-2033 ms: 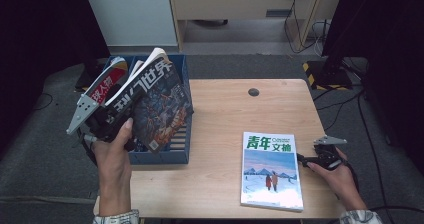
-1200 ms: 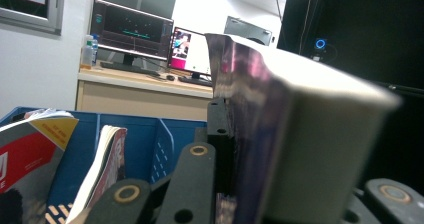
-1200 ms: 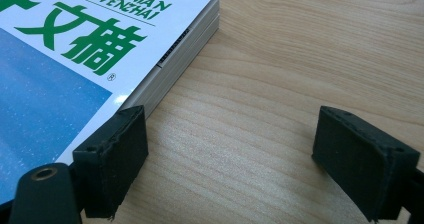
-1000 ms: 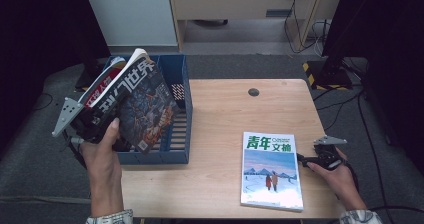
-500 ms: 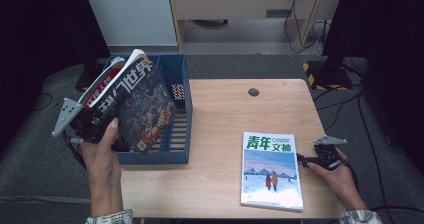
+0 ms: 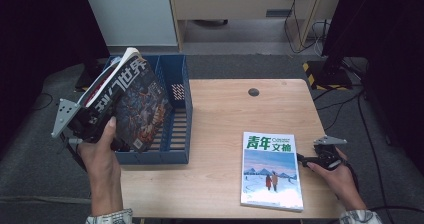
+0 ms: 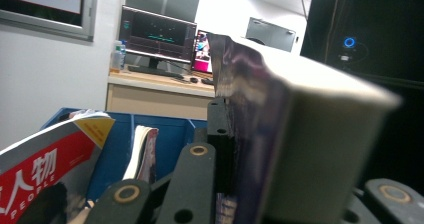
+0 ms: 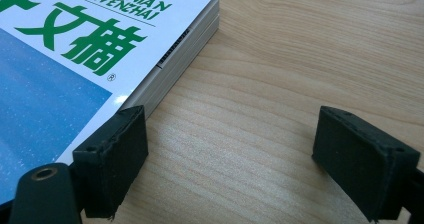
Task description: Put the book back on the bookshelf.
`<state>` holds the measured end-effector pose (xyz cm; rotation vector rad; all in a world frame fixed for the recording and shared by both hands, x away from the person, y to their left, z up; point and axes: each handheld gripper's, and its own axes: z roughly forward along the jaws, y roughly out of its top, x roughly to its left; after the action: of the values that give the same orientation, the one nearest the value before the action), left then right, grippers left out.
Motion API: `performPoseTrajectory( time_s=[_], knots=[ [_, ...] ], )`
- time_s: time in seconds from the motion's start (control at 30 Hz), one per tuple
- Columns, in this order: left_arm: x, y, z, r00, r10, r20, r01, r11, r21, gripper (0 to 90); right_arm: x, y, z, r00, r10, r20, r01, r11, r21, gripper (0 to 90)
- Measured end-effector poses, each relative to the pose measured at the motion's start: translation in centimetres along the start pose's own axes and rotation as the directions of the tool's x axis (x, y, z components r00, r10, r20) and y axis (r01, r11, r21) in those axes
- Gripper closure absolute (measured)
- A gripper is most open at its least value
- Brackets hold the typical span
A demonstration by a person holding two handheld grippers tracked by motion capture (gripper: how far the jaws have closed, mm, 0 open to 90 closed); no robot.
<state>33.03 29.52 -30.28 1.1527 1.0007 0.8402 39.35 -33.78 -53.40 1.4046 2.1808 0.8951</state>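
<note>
**Open worktop in the middle, crowded at the left edge**

We find bare worktop (image 6: pixel 225 114) between the blue file rack (image 6: pixel 179 114) and the flat blue magazine (image 6: pixel 271 169), wide enough to pass. The dark magazine (image 6: pixel 132 104) held tilted over the rack blocks its near slots. Our right gripper (image 6: pixel 311 159) sits just beside the flat magazine's edge.

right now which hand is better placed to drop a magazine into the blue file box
Left. The left gripper is shut on the dark magazine and holds it tilted right over the blue file box. The right gripper sits open beside the white magazine, which lies flat on the table.
</note>
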Motion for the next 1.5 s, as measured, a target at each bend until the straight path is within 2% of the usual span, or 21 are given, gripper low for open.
performPoseTrajectory(
  time_s=[0.33, 0.73, 0.93, 1.23, 1.5],
  knots=[
    [-0.2, -0.5, 0.4, 0.9984, 0.006, -0.056, -0.006, 1.0, 0.006, 82.3, 0.0, 0.0, 0.0, 1.0, 0.001, 0.0, -0.001, 1.0, -0.001, 14.4],
    [-0.1, -0.5, 0.5, 0.9966, 0.0, -0.082, -0.001, 0.9999, -0.012, 82.3, 0.0, 0.0, 0.0, 1.0, -0.001, -0.001, 0.001, 1.0, -0.002, 14.4],
    [0.2, 0.5, -0.4, 0.9967, -0.006, -0.081, 0.004, 0.9997, -0.022, 82.3, 0.0, 0.0, 0.0, 1.0, -0.001, -0.001, 0.001, 1.0, -0.002, 14.4],
    [1.4, 1.3, -1.6, 0.9963, -0.026, -0.082, 0.025, 0.9996, -0.015, 82.3, 0.0, 0.0, 0.0, 1.0, 0.0, 0.0, 0.0, 1.0, -0.003, 14.4],
    [1.7, 1.7, -2.0, 0.9972, -0.014, -0.073, 0.014, 0.9999, -0.006, 82.3, 0.0, 0.0, 0.0, 1.0, 0.001, -0.001, -0.001, 1.0, -0.002, 14.4]
  ],
)
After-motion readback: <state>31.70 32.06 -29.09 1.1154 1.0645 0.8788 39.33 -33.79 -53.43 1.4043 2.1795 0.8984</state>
